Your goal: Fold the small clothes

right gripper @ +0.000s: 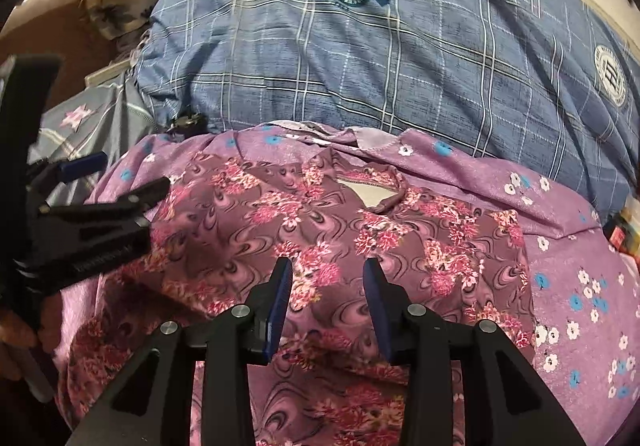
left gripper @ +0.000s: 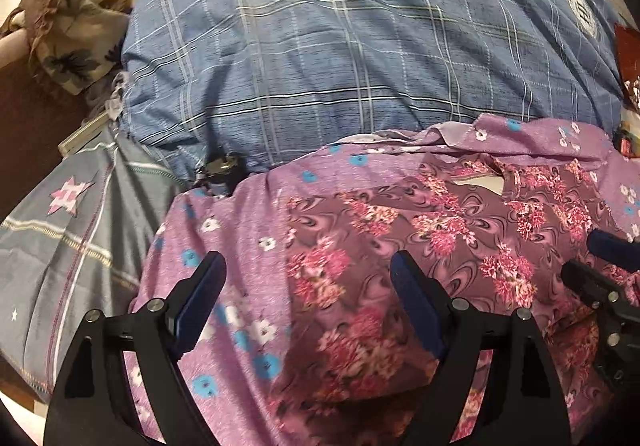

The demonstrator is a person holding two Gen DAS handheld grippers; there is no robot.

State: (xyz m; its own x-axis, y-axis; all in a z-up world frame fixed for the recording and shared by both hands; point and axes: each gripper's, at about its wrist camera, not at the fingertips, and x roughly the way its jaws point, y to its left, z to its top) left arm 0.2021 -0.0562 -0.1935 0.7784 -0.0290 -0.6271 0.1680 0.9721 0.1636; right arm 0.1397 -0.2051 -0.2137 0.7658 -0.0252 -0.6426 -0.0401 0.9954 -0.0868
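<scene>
Small floral top (right gripper: 320,230) spread flat on lilac flowered cloth (right gripper: 568,262), neckline toward blue plaid pillow (right gripper: 360,57); lower hem cut off by frame edge, blurred near lens. Left gripper (left gripper: 308,270) over garment's left side, jaws spread wide, nothing pinched. Right gripper (right gripper: 328,270) over garment's middle, jaws partly apart, pads clear of fabric. Dark small object (left gripper: 220,169) at pillow's edge, hard to identify. Grey star-print sheet (left gripper: 72,230) at left; crumpled tan cloth (left gripper: 76,29) beyond.
</scene>
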